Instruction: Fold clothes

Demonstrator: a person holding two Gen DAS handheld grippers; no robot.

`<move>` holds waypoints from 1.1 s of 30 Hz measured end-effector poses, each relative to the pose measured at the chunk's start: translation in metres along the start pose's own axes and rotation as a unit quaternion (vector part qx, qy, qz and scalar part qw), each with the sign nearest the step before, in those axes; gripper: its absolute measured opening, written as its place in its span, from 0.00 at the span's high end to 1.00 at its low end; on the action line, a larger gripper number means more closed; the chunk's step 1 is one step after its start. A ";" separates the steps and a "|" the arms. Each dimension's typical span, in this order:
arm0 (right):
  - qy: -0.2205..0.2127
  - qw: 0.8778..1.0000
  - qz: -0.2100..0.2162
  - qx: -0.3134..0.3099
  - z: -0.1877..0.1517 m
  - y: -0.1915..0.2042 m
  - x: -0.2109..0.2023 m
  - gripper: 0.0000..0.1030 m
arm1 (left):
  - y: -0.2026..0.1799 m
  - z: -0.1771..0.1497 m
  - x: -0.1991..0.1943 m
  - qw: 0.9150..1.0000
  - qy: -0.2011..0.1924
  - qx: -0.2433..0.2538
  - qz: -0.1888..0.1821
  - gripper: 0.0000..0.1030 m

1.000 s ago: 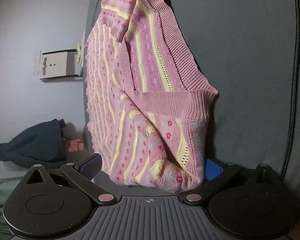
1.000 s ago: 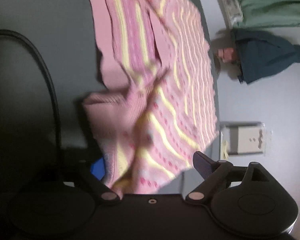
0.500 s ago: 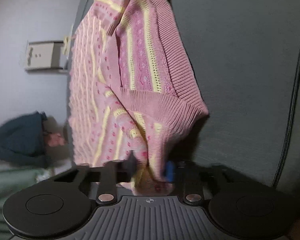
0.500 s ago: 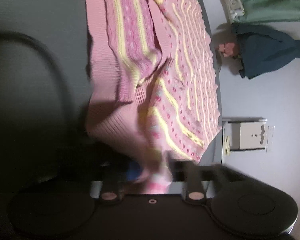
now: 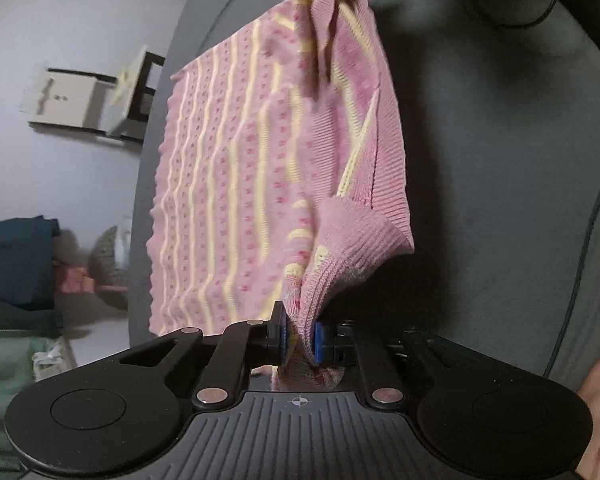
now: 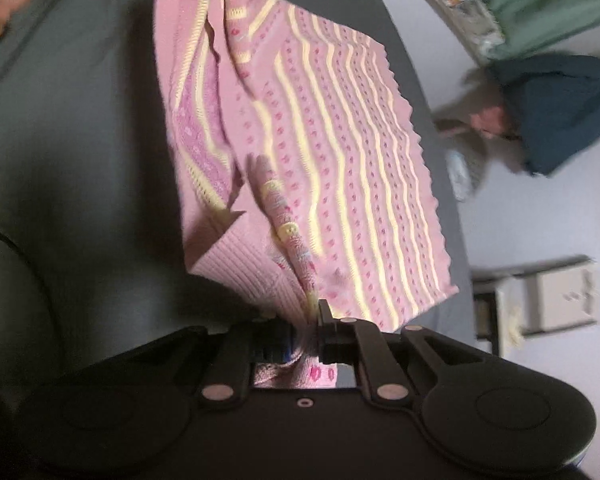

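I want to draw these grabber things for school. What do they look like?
The left gripper is black, with two round discs at the sides, a ribbed grey plate bearing a small crosshair mark, silver rivets on its link bars, and blue pads on its fingers. The right gripper has the same black discs, link bars and rivets. A thin black cable runs beside it.

No words, numbers or brand names can be read in either wrist view. The pale box (image 5: 66,102) at the wall bears only small dark marks, too blurred to read.
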State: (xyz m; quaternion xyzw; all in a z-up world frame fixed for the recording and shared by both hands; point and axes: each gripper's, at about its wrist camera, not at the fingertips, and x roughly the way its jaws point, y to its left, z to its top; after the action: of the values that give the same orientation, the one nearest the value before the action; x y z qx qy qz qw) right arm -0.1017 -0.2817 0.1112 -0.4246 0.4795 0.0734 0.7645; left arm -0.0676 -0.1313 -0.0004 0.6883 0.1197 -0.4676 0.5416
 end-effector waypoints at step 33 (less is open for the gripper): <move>-0.022 0.863 0.086 0.497 -0.042 -0.205 0.196 0.55 | 0.180 -0.104 0.232 0.785 0.044 -0.617 -0.020 0.27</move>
State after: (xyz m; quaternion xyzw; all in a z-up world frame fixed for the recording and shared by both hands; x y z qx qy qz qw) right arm 0.0808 -0.4985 0.0668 0.0558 0.4702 -0.0998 0.8751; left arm 0.2304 -0.1909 -0.0686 0.2247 0.4202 -0.2735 0.8355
